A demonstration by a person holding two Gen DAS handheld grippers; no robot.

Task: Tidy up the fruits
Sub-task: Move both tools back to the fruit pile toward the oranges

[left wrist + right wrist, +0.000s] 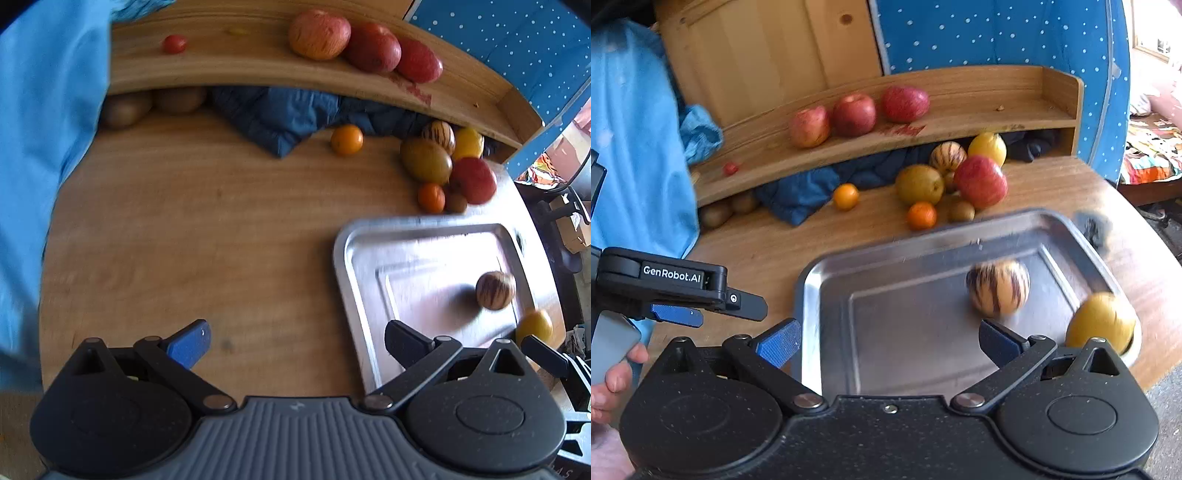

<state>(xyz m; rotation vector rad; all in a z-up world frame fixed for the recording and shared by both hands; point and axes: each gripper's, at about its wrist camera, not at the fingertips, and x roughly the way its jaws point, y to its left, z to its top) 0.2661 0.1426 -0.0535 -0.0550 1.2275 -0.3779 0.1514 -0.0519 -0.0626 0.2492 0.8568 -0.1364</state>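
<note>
A steel tray lies on the wooden table. It holds a striped melon-like fruit and a yellow fruit at its near right corner; both are blurred. My right gripper hovers open over the tray's near edge with nothing in it. My left gripper is open and holds nothing, over bare table left of the tray. Behind the tray is a pile with a red apple, a green-yellow fruit and an orange.
Three red apples and a small tomato sit on a curved wooden shelf. Under it are dark blue cloth, kiwis and a lone orange. A person's blue sleeve fills the left. The table edge runs on the right.
</note>
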